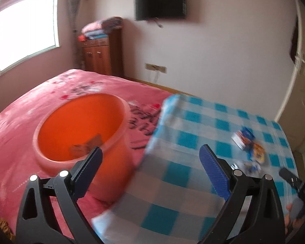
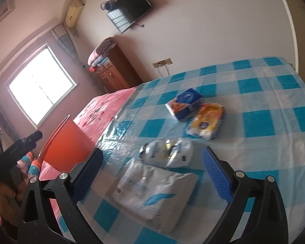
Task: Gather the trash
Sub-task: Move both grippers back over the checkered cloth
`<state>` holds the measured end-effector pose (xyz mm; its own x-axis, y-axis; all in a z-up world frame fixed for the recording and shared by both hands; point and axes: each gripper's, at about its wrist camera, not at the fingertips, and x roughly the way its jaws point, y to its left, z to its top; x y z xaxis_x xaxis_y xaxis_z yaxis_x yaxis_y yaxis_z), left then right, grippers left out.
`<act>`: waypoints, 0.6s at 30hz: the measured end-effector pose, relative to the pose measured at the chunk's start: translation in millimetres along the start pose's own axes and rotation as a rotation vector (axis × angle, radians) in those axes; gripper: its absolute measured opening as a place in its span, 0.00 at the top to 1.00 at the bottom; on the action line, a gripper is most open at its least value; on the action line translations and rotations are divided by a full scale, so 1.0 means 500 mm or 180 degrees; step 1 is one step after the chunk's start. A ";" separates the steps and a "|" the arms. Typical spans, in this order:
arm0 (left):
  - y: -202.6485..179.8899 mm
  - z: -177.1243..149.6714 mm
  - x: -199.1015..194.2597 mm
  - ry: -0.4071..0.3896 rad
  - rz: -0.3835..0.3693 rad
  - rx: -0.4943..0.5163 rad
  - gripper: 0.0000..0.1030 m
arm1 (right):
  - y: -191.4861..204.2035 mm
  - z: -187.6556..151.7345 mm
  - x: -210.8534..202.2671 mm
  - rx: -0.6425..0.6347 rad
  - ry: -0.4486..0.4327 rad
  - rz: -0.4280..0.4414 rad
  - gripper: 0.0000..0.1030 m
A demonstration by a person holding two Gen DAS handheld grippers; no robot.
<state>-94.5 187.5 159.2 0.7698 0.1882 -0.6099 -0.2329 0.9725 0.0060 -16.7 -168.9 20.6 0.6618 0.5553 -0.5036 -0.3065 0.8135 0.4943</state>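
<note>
An orange bin (image 1: 81, 130) stands on the pink bed and holds a dark scrap (image 1: 87, 144). My left gripper (image 1: 150, 152) is open and empty, over the gap between the bin and the checked table (image 1: 193, 174). My right gripper (image 2: 152, 154) is open above the table (image 2: 264, 122). A flat white plastic bag (image 2: 156, 191) lies under its fingers, and a crumpled clear wrapper (image 2: 168, 152) sits just beyond. Farther back lie a blue box (image 2: 185, 103) and a yellow packet (image 2: 207, 122). The same litter (image 1: 250, 146) shows small in the left wrist view.
The bin (image 2: 67, 146) stands left of the table edge, on the pink bed (image 1: 20, 122). A wooden cabinet (image 1: 101, 57) with folded blankets stands at the far wall beside a window (image 1: 26, 30). A wall television (image 1: 160, 4) hangs above.
</note>
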 end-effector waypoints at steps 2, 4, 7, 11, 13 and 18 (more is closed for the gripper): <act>-0.027 -0.010 0.005 0.0037 -0.0069 0.0092 0.07 | -0.013 0.005 -0.002 0.0013 -0.0017 -0.0068 0.07; -0.061 -0.018 0.011 0.0089 -0.0187 0.0178 0.07 | -0.023 0.009 -0.004 -0.0001 -0.0022 -0.0135 0.07; -0.103 -0.034 0.021 0.0174 -0.0320 0.0284 0.07 | -0.039 0.012 -0.007 -0.0006 -0.0037 -0.0237 0.07; -0.157 -0.062 0.035 0.0298 -0.0467 0.0427 0.07 | -0.064 0.018 -0.009 0.0043 -0.0023 -0.0329 0.07; -0.185 -0.081 0.040 0.0377 -0.0554 0.0496 0.07 | -0.075 0.019 -0.008 0.0054 -0.0008 -0.0378 0.07; -0.243 -0.126 0.054 0.0577 -0.0697 0.0637 0.07 | -0.100 0.024 -0.012 0.0070 -0.0005 -0.0462 0.07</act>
<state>-82.9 66.0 91.9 0.6664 -0.0380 -0.7446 0.0612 0.9981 0.0038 2.9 -214.7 7.3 0.6992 0.4319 -0.5698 -0.1925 0.8812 0.4318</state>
